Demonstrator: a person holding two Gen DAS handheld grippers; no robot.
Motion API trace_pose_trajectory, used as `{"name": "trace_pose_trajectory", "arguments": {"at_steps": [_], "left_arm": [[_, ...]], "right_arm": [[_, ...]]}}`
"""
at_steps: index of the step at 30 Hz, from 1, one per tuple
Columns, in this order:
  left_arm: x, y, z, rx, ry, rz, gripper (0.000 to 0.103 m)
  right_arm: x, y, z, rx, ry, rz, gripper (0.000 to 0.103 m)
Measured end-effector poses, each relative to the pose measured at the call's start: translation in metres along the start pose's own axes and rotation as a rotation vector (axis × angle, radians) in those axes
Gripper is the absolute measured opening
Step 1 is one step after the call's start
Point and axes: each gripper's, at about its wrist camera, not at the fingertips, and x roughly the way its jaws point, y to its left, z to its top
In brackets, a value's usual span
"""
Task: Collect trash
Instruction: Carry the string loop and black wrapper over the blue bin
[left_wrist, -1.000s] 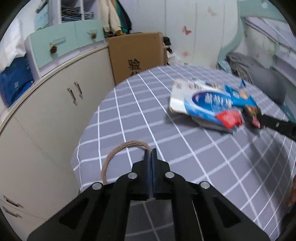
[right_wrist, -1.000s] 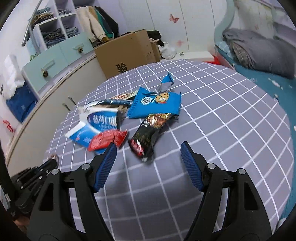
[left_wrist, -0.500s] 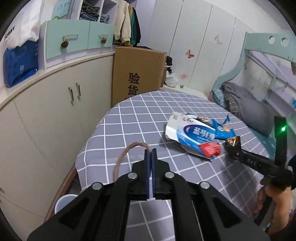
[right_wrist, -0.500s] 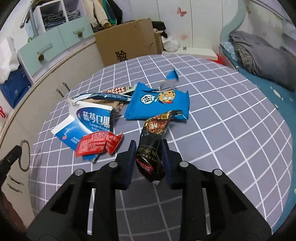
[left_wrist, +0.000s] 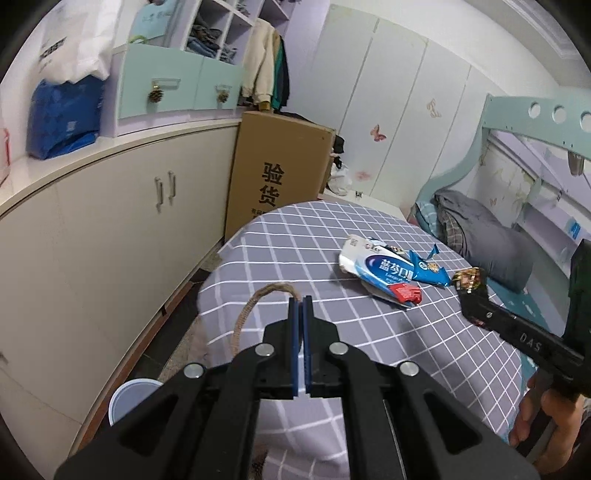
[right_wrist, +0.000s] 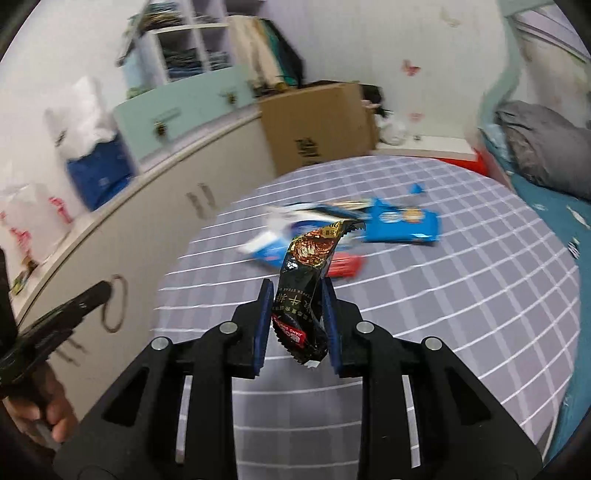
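My right gripper (right_wrist: 295, 291) is shut on a black snack wrapper (right_wrist: 308, 280) and holds it lifted above the grey checked table (right_wrist: 461, 314). The wrapper (left_wrist: 468, 280) and the right gripper (left_wrist: 476, 306) also show at the right of the left wrist view. My left gripper (left_wrist: 300, 301) is shut on a brown rope loop handle (left_wrist: 255, 306) over the table's left edge. On the table lie a white and blue pouch (left_wrist: 376, 267), a small red wrapper (left_wrist: 406, 294) and a blue cookie wrapper (left_wrist: 428, 273). The right wrist view shows the cookie wrapper (right_wrist: 402, 225).
A cream cabinet (left_wrist: 92, 240) runs along the left. A cardboard box (left_wrist: 277, 173) stands beyond the table. A white cup or bin rim (left_wrist: 129, 400) sits on the floor below the left gripper. A bed with grey bedding (left_wrist: 484, 236) lies at the right.
My right gripper closed on the black wrapper and lifted it off the table, moving back and left. My left gripper, still shut on the rope handle, pulled back from the table.
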Motion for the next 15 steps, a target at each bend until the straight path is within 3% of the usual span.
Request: {"name": "trace_pose_trajectory", "arguments": {"at_steps": [9, 15], "left_arm": [[-0.033, 0.076, -0.029, -0.111, 0.011, 0.074, 0.002], [-0.037, 0.137, -0.064, -0.212, 0.065, 0.153, 0.002]], "right_arm": [[0.034, 0.123, -0.033, -0.169, 0.113, 0.205, 0.026], [0.066, 0.196, -0.066, -0.273, 0.206, 0.298, 0.026]]}}
